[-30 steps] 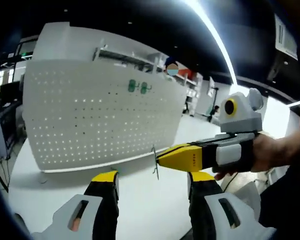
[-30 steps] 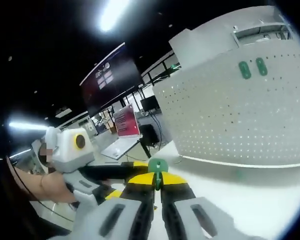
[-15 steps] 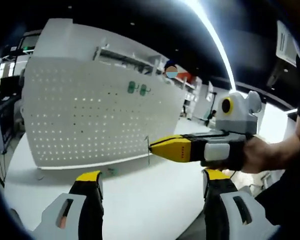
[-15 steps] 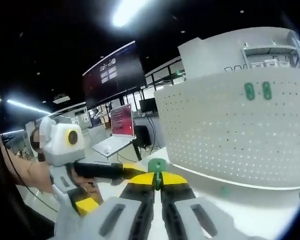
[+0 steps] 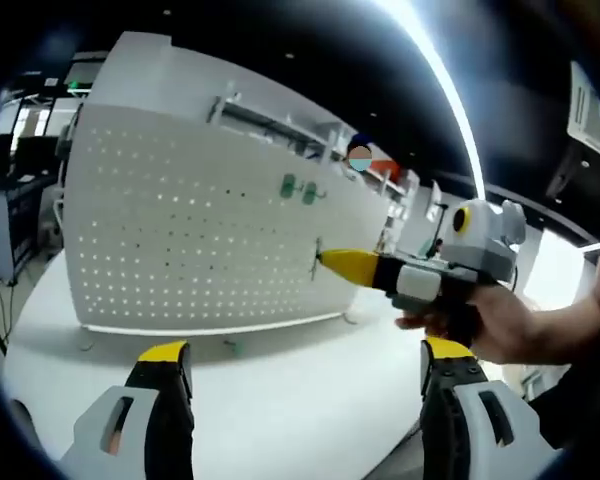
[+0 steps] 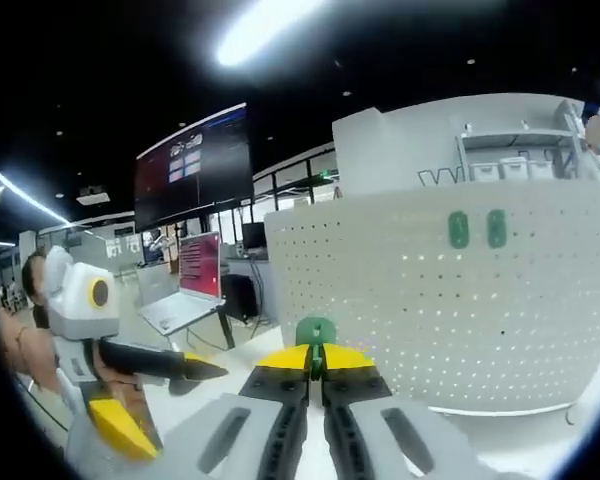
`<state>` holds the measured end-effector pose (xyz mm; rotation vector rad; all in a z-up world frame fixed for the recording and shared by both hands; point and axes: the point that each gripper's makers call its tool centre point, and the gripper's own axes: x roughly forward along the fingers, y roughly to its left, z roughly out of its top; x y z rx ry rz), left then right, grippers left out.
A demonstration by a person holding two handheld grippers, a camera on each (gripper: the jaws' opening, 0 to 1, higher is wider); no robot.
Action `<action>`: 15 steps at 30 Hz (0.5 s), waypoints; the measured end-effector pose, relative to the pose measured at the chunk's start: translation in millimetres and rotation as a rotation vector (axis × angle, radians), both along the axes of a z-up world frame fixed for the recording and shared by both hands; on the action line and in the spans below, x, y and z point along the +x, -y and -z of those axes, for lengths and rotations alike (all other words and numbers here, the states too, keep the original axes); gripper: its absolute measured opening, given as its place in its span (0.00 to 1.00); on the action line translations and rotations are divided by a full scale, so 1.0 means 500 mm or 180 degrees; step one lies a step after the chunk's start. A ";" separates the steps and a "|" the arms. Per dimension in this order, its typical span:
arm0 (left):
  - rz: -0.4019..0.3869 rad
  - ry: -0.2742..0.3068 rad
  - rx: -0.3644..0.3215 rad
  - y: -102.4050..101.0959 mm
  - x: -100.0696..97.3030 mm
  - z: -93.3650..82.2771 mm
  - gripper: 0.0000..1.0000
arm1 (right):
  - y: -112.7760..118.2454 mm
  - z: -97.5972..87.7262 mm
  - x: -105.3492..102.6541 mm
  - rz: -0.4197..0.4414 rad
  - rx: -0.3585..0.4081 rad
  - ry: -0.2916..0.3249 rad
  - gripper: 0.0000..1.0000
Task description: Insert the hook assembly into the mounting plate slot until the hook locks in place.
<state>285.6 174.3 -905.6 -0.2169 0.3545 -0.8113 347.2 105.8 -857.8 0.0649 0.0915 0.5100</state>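
The white perforated mounting plate (image 5: 180,240) stands upright on the white table (image 5: 280,390). Two green hook bases (image 5: 298,188) sit in it near its upper right. My right gripper (image 5: 325,262) comes in from the right in the left gripper view, shut on a hook assembly whose thin metal wire (image 5: 318,260) hangs close in front of the plate. In the right gripper view its jaws (image 6: 316,358) pinch the green hook base (image 6: 316,331), facing the plate (image 6: 430,300) and the two green bases (image 6: 477,229). My left gripper (image 5: 305,365) is wide open and holds nothing.
A small green piece (image 5: 232,347) lies on the table below the plate. The left gripper (image 6: 130,365), held by a hand, shows at the left of the right gripper view. Behind it stand a laptop (image 6: 185,295) and a large dark screen (image 6: 195,170).
The right gripper has carried the hook assembly up and closer to the plate. The left gripper's jaws have spread wider apart.
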 end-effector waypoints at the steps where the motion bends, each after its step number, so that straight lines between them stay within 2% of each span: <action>1: 0.0000 -0.0006 0.0008 0.000 0.001 0.001 0.99 | 0.001 0.002 0.006 -0.0009 0.0000 -0.0026 0.00; 4: 0.0007 -0.0007 0.0004 0.002 0.004 0.001 1.00 | 0.019 -0.004 0.025 0.0070 0.0021 0.0001 0.00; 15: 0.0045 0.0007 0.0005 0.009 0.008 -0.001 1.00 | 0.100 -0.039 0.095 0.0497 -0.0124 0.0304 0.00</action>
